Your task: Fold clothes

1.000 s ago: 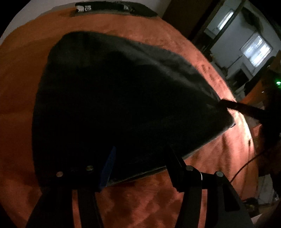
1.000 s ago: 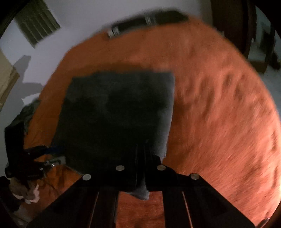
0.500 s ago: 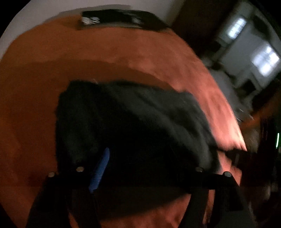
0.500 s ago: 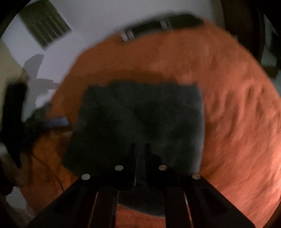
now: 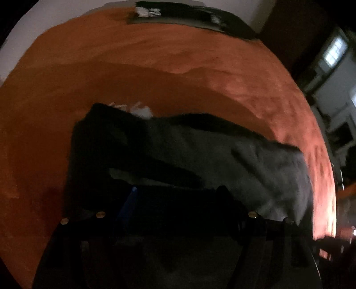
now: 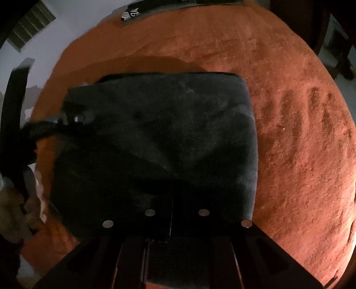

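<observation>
On the bed: an orange blanket (image 6: 300, 144) is covering the whole surface, running out to every clock position around the work.
Garment: a dark grey garment (image 6: 178, 133) is lying at the centre of the blanket as a squarish, doubled-over shape, its far edge at 12 o'clock and a neat side edge at 3 o'clock in the right wrist view.
Change: a second ago the cloth was spreading much wider in the left wrist view; now it is sitting shorter, its near half carried up and over toward 12 o'clock.
Meaning: one fold is looking nearly laid, so smoothing and a further fold are probably waiting.
Far items: a flat dark object (image 5: 189, 13) is resting on the blanket's far rim at 12 o'clock.
Right gripper (image 6: 171, 206): its jaws are clenched on the garment's near fold at 6 o'clock.
Left gripper (image 5: 175, 197): its jaws are standing released and wide over the garment (image 5: 222, 155), wider than a second ago; nothing appears pinched, though the dimness is making this uncertain.
</observation>
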Demonstrator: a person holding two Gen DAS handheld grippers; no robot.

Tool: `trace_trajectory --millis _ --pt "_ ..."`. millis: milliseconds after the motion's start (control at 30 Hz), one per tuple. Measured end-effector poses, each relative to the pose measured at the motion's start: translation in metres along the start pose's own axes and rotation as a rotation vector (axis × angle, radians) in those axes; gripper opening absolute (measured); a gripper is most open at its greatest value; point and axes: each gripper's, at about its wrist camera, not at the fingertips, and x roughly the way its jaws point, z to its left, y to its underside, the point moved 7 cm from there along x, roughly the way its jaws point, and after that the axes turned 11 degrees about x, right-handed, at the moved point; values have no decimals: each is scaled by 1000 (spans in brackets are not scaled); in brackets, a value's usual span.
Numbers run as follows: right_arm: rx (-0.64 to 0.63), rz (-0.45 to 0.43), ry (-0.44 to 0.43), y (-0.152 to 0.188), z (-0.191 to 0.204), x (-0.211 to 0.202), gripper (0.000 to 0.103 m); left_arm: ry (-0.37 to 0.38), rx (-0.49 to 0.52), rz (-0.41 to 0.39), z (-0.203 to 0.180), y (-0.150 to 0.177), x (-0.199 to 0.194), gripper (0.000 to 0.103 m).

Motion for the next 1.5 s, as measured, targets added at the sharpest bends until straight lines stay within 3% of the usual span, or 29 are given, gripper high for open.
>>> trace_trajectory --millis 233,400,467,533,633,833,1033,1133,1233,1300,1500 --pt "51 -10 8 6 6 -1 4 -25 -74 39 9 -16 22 75" --pt "53 -12 5 9 10 1 4 -29 -59 97 9 -16 20 75" --pt "54 -12 4 10 9 2 4 -32 -97 139 14 -13 11 75" --pt "50 -18 4 6 8 6 4 -17 -143 127 19 -15 2 75" --pt "48 -24 -7 6 3 3 4 -84 -128 90 43 -15 -23 75" --pt "20 -34 -30 4 -2 3 4 -101 -355 -124 152 13 -119 78" --pt "31 -32 -50 2 -8 1 4 -147 -499 -167 243 60 -152 80" --pt "13 -31 -34 2 -7 -2 4 -111 -540 -219 264 87 -156 80" --pt "-44 -40 6 2 -2 -4 6 -30 -519 -182 249 94 -129 80" --pt "-72 -58 27 2 1 -5 6 33 -453 -115 223 85 -104 80" --pt "14 -66 -40 -2 -8 -7 6 61 -192 -90 134 45 -48 80"
